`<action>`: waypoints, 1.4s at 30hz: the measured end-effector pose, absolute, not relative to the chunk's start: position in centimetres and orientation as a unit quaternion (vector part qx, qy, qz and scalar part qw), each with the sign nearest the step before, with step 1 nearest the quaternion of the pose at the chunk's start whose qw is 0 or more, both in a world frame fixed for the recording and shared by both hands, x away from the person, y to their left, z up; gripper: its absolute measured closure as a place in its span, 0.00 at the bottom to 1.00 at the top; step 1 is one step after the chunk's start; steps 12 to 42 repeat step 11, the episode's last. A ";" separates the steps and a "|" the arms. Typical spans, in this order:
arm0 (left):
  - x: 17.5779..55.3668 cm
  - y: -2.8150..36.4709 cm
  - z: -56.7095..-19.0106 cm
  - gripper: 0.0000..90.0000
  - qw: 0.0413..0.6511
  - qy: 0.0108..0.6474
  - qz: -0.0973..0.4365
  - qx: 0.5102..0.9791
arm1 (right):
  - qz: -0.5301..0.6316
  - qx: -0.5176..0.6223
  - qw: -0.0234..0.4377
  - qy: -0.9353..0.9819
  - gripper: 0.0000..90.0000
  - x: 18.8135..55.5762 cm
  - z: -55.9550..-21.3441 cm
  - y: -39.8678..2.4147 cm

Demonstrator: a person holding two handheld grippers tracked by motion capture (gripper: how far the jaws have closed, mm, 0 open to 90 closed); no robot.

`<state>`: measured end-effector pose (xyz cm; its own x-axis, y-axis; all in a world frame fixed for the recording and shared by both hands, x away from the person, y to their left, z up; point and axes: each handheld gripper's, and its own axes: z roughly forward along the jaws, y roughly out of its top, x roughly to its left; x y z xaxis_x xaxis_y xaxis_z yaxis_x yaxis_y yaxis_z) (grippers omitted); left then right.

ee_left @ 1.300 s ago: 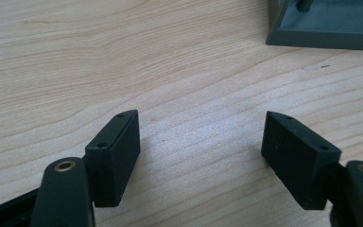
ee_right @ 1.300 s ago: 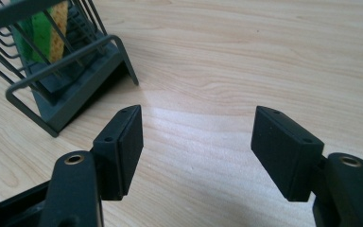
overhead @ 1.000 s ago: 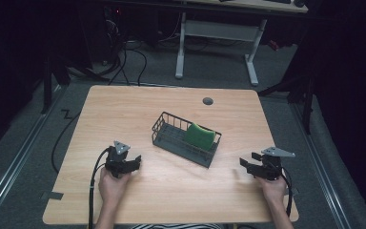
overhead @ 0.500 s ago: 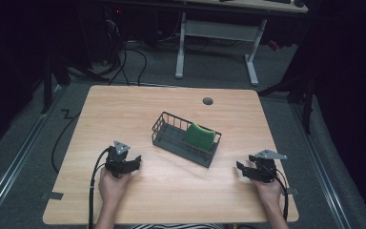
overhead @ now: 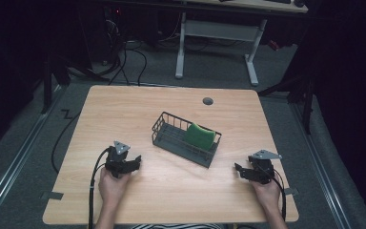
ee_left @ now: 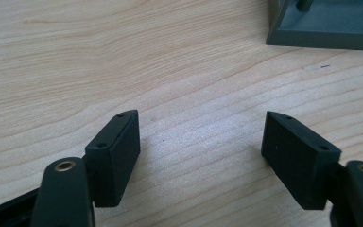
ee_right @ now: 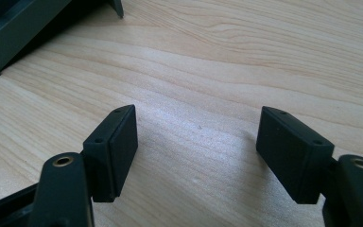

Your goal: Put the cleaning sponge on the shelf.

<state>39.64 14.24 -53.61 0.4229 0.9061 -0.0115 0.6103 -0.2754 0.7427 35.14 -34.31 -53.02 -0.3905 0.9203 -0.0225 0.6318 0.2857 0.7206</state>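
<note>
A dark wire basket (overhead: 171, 139) sits mid-table, and a green sponge (overhead: 199, 135) lies in its right end. My left gripper (overhead: 134, 162) rests low on the table, left of the basket, open with bare wood between its jaws (ee_left: 201, 137). A corner of the basket (ee_left: 326, 28) shows at the top right of the left gripper view. To the right of the basket, my right gripper (overhead: 238, 171) is open and holds nothing (ee_right: 197, 132). The basket's base (ee_right: 14, 28) fills the top left of the right gripper view.
The wooden table (overhead: 124, 109) has a round grey cable port (overhead: 208, 101) near its far edge. A white desk frame (overhead: 219, 33) stands beyond the table, with cables on the floor at the far left.
My right gripper has drawn slightly toward the near edge and lower. The left gripper and the basket have stayed put.
</note>
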 end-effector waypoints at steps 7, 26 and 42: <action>39.6 14.2 -53.6 0.32 0.346 0.493 0.214 0.769 | 0.319 0.509 0.225 0.767 0.31 35.1 -53.0 -34.3; 39.6 14.2 -53.6 0.33 0.345 0.493 0.214 0.769 | 0.319 0.509 0.225 0.767 0.30 35.1 -53.0 -34.3; 39.6 14.2 -53.6 0.33 0.345 0.493 0.214 0.769 | 0.319 0.509 0.225 0.767 0.30 35.1 -53.0 -34.3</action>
